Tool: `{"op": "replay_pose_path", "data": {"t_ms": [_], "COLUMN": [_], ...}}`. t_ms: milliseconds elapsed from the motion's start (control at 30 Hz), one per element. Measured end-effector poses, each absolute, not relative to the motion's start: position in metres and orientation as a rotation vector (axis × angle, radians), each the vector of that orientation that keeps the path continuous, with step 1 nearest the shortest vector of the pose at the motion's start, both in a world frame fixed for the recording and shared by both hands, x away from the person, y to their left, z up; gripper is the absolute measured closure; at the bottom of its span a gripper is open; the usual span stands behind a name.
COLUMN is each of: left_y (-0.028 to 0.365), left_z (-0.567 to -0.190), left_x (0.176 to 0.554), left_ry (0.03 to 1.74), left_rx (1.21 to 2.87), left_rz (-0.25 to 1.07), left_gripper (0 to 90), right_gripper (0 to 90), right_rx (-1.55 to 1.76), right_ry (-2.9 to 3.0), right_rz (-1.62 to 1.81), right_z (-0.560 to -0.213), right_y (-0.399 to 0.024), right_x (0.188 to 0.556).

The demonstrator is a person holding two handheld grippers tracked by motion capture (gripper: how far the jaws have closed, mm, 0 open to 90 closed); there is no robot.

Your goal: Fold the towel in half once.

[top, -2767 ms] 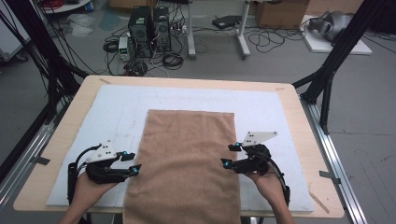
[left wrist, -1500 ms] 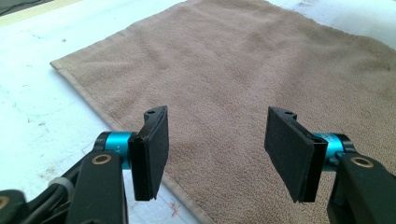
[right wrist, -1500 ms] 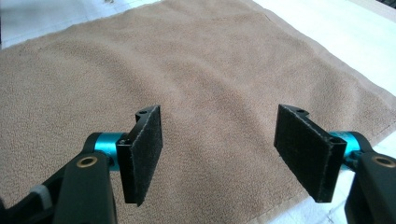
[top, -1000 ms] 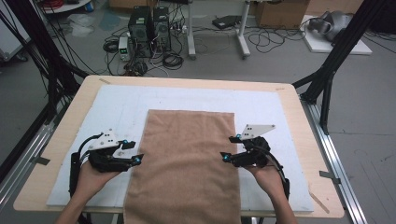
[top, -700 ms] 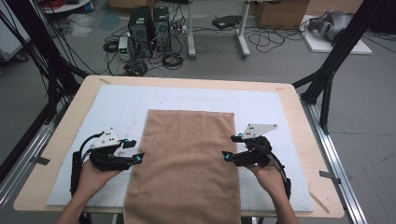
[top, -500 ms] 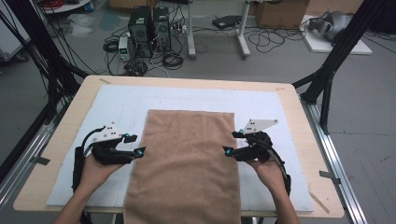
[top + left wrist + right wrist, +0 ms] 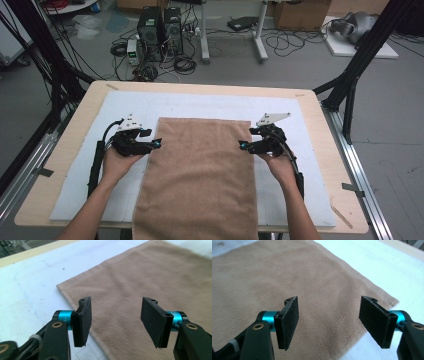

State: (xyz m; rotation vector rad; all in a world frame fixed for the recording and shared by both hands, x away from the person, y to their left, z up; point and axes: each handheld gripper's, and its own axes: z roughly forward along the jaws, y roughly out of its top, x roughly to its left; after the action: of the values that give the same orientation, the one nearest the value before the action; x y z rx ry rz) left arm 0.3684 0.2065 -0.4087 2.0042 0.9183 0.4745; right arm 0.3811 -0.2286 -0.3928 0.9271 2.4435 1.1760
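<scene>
Tan terry-cloth rectangular towel [image 7: 200, 175] lies flat on the white padded surface [image 7: 75, 170], its long axis running from 12 o'clock to 6 o'clock in the high view, with the near end hanging over the 6 o'clock edge.

Risks from this position:
- Each hand-held gripper straddles a long hem. If the lower pad does not slide under the cloth, the jaws would likely close on air or pinch only the pile, and the hem would slip out on lifting.
- Uneven grasp points on the two sides could skew a fold or drag the towel sideways across the surface.
- Pressing down too hard may bunch the fabric against the padding.

Left hand-held gripper [image 7: 156, 143]: at the towel's 9 o'clock edge. In the left gripper view its jaws stand apart, the left hem and far corner [image 7: 60, 287] beyond them; nothing is gripped. The jaws have just been closing slightly, with no cloth clamped between the pads [image 7: 83, 320].

Right hand-held gripper [image 7: 243, 145]: at the 3 o'clock edge. Jaws released and spread over the right hem [image 7: 362, 332]; no contact with the pads [image 7: 375, 320] can be made out.
</scene>
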Motion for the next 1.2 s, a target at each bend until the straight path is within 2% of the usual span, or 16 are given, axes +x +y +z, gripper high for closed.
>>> {"op": "replay_pose_path", "data": {"t_ms": [333,567,700,867,933,1200], "left_y": [0.2,0.196,0.198,0.201,0.202,0.209], "left_z": [-0.438,-0.447,-0.446,-0.445,-0.444,-0.429], "left_x": [0.39,0.395,0.395,0.396,0.396,0.388], "left_ry": [1.007,1.04,1.048,1.059,1.062,1.018], "left_rx": [2.051,2.054,2.056,2.039,2.034,1.985], "left_rz": [0.46,0.471,0.466,0.41,0.403,0.409], "left_gripper": [49.9,57.6,66.7,81.3,84.0,85.5], "right_gripper": [38.0,49.0,65.8,80.2,81.8,82.2], "right_rx": [1.047,1.051,1.049,1.053,1.05,1.004], "right_ry": [2.477,2.487,2.505,2.537,2.546,2.517], "right_rz": [1.034,0.972,1.001,1.04,1.044,1.152], "right_z": [-0.433,-0.439,-0.439,-0.438,-0.438,-0.422], "right_y": [-0.228,-0.227,-0.226,-0.226,-0.226,-0.232], "right_x": [0.398,0.399,0.4,0.401,0.4,0.393]}}
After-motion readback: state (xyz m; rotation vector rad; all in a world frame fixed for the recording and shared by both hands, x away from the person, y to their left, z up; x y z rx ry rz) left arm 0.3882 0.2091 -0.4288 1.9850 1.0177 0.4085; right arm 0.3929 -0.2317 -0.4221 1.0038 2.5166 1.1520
